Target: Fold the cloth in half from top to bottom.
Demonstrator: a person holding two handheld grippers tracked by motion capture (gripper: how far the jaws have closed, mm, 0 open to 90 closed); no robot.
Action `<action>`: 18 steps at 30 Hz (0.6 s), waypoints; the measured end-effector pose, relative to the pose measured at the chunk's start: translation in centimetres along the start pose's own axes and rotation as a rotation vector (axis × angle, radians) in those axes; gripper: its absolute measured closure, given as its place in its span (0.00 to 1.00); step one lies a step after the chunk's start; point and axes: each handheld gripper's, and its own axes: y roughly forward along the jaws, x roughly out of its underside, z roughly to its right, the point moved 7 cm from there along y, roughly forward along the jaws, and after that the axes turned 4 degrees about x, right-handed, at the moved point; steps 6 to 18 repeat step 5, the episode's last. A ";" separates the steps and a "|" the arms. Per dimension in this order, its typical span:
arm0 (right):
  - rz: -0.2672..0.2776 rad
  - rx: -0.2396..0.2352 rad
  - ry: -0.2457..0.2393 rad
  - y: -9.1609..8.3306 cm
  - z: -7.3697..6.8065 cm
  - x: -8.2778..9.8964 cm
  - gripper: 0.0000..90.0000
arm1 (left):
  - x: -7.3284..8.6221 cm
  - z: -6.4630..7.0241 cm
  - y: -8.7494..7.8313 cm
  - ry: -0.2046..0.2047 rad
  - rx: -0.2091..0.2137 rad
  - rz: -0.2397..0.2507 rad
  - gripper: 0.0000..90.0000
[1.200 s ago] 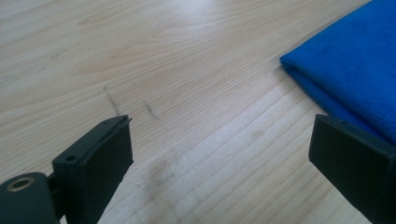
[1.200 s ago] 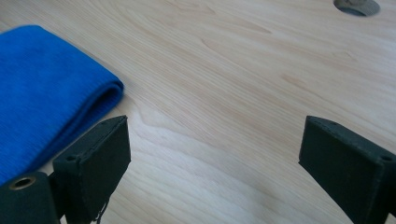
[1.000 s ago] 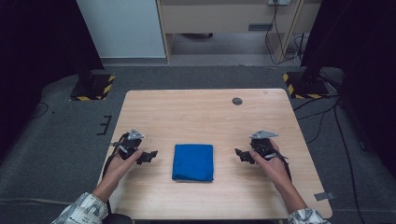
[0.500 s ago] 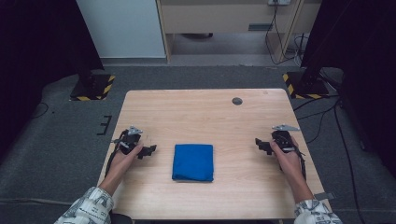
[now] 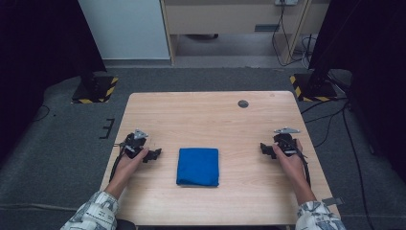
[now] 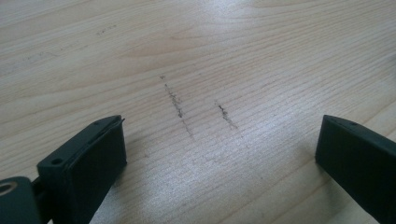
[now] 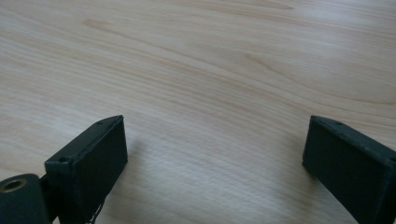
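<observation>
Cloth point(image 5: 197, 166): blue, folded square, flat, table point(image 5: 206, 115) centre | left tool point(image 5: 154, 154): 9 o'clock, wide open, empty | right tool point(image 5: 265, 149): 3 o'clock, wide open, empty

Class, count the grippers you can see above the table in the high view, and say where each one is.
2. The left gripper sits near the table's left edge, beside the folded blue cloth. The right gripper sits near the right edge, farther from the cloth. Both are open.

Evenly lit from above on the tabletop point(image 5: 225, 120), dim and near black at both far sides of the high view. Soft shadows beneath the jaws in both gripper views, pale glare on the wood, jaws slightly blurred.
</observation>
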 end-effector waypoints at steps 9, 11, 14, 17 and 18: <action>-0.019 0.012 0.016 -0.2 -0.8 0.4 0.01 | 0.0 0.0 0.0 0.000 -0.001 0.000 0.01; -0.019 0.012 0.016 -0.2 -0.8 0.4 0.01 | 0.0 0.0 0.0 0.000 -0.001 0.000 0.01; -0.019 0.012 0.016 -0.2 -0.8 0.4 0.01 | 0.0 0.0 0.0 0.000 -0.001 0.000 0.01; -0.019 0.012 0.016 -0.2 -0.8 0.4 0.01 | 0.0 0.0 0.0 0.000 -0.001 0.000 0.01; -0.019 0.012 0.016 -0.2 -0.8 0.4 0.01 | 0.0 0.0 0.0 0.000 -0.001 0.000 0.01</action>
